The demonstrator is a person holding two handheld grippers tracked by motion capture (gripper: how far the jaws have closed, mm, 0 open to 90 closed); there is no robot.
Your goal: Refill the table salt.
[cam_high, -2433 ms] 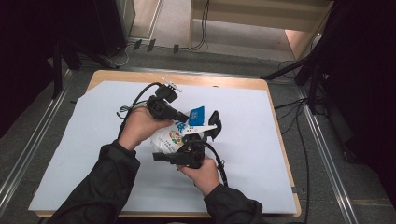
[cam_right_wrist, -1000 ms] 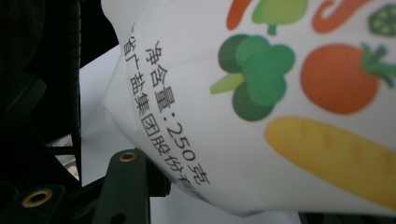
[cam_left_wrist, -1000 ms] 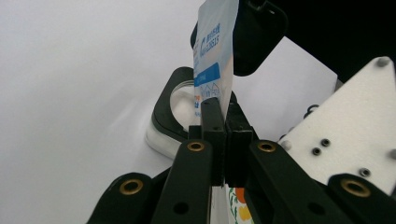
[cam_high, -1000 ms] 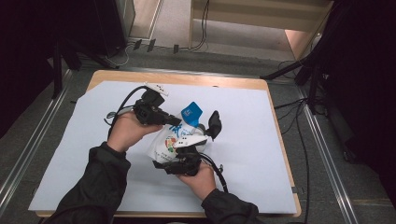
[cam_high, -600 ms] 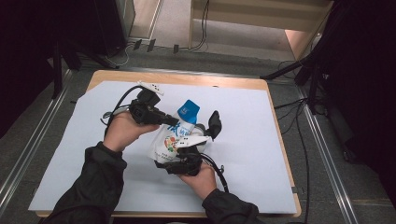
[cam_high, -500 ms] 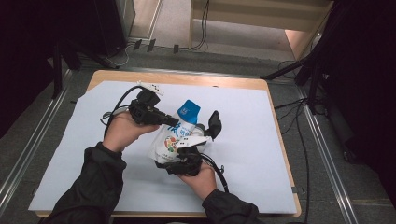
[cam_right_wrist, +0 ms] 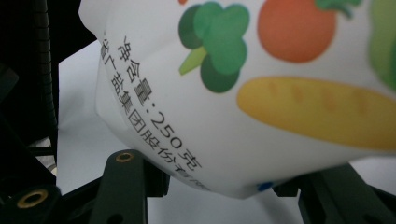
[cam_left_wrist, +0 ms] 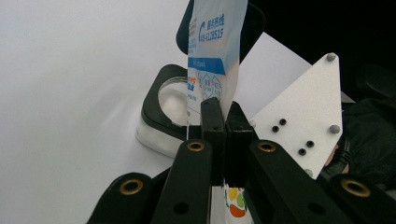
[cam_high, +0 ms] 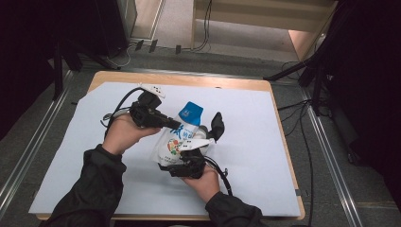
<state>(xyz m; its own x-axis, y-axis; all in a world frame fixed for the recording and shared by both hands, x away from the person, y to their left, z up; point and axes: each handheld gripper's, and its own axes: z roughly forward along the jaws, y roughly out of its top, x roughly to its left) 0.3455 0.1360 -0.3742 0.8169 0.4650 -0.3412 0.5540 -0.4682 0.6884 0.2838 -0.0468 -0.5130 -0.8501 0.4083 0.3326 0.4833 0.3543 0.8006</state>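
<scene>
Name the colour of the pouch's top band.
Blue, on the white pouch; clearest in the high view.

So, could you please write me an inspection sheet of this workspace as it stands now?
Surface: wooden table covered by a white sheet.
Job's things: white pouch with a blue top and vegetable pictures, held up between both grippers.
Clutter: a black-rimmed clear container on the sheet behind the pouch.
Grippers: left gripper shut on the pouch's upper edge; right gripper clamps the pouch's lower part.
Cables: one black cable trails from each gripper; more cables lie on the floor at the right.
Surroundings: grey floor, metal rails, a wooden shelf beyond the table.
</scene>
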